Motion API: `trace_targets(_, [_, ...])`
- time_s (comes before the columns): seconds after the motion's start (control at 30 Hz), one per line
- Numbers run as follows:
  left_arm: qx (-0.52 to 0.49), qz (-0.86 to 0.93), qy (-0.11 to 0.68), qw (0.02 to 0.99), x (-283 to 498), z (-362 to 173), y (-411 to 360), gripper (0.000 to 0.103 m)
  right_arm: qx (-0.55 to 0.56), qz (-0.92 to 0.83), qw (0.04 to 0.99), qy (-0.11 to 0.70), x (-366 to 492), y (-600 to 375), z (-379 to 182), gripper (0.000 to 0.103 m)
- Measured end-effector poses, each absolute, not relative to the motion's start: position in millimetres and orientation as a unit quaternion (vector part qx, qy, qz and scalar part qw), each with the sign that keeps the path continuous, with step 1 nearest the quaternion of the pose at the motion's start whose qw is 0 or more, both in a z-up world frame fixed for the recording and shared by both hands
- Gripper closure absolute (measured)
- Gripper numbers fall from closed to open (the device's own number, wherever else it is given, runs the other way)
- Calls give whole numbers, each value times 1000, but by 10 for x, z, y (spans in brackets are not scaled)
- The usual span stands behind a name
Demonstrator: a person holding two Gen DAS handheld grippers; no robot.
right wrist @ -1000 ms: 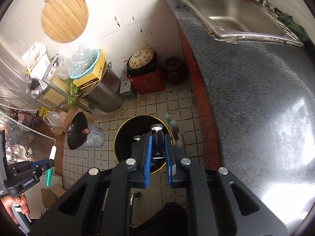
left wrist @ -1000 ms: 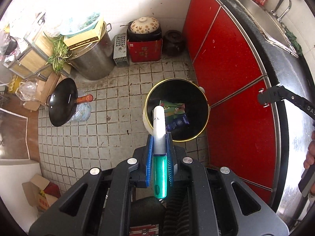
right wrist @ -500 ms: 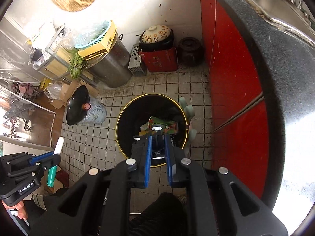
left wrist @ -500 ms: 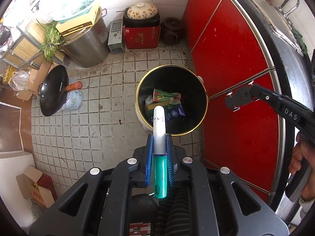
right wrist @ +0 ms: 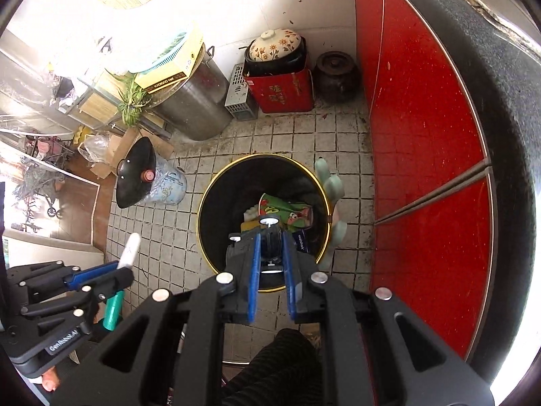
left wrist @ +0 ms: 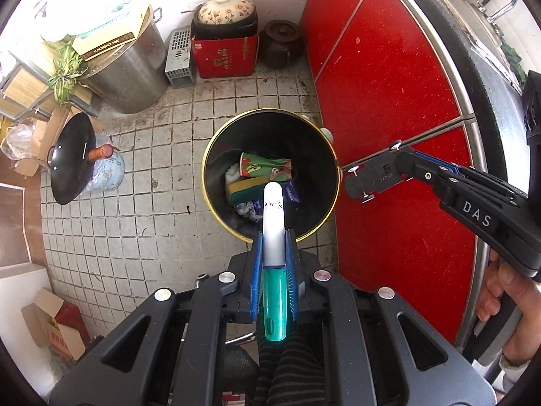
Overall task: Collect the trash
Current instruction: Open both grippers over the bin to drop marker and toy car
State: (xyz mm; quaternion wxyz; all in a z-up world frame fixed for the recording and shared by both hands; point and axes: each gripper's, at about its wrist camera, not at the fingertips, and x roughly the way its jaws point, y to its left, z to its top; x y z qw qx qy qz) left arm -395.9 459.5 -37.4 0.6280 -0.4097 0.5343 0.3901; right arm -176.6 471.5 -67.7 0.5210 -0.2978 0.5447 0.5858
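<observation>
The left hand-held gripper [left wrist: 274, 253] is clamped on a white-and-teal tube [left wrist: 274, 237], whose white tip points down over the near rim of the black trash bin [left wrist: 216, 172]. The right hand-held gripper [right wrist: 270, 253] is closed on a small black toy car [left wrist: 375, 177], held just beside the bin's rim in the left view and above its mouth in its own. Inside the bin lie a green snack bag [left wrist: 267, 169] and a yellow sponge [left wrist: 245, 191]. The bin stands on the tiled floor [left wrist: 135, 220], close to the red cabinet doors [left wrist: 389, 84]; a wok [left wrist: 69, 159] and a steel pot [left wrist: 132, 77] sit well apart
</observation>
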Motion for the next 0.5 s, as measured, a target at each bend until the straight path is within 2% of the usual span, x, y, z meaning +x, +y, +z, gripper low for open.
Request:
trace_targets(0.13, [-427, 376, 518, 639, -3879, -464, 4687, 90, -271, 590, 508, 566, -1664, 4830, -647, 89])
trace_targets(0.17, [-436, 377, 511, 638, -3883, -488, 4713, 88, -265, 592, 501, 573, -1654, 4864, -638, 89])
trace_targets(0.2, [-442, 383, 511, 630, -3889, -507, 4736, 71, -263, 592, 496, 578, -1643, 4910, -625, 87])
trace_targets(0.23, [-445, 392, 509, 624, -3862, -515, 4757, 54, -259, 595, 496, 578, -1633, 4937, -587, 66])
trace_targets(0.27, [-447, 403, 500, 622, -3896, -489, 4767, 26, -255, 597, 503, 571, -1621, 4955, -524, 31])
trace_targets(0.3, [-442, 413, 491, 626, -3895, -454, 4775, 21, -249, 598, 512, 564, -1618, 4978, -454, 21])
trace_targets(0.33, [-434, 423, 489, 627, -3911, -405, 4781, 21, -240, 601, 518, 559, -1606, 4993, -379, 20])
trace_targets(0.4, [-417, 441, 500, 618, -3923, -337, 4803, 12, -226, 601, 524, 560, -1563, 4999, -224, 20])
trace_targets(0.43, [-407, 452, 504, 613, -3941, -276, 4811, 11, -219, 601, 534, 553, -1527, 4988, -114, 19])
trace_targets(0.5, [-387, 468, 507, 611, -3941, -132, 4816, 8, -208, 599, 562, 531, -1421, 4922, 126, 9])
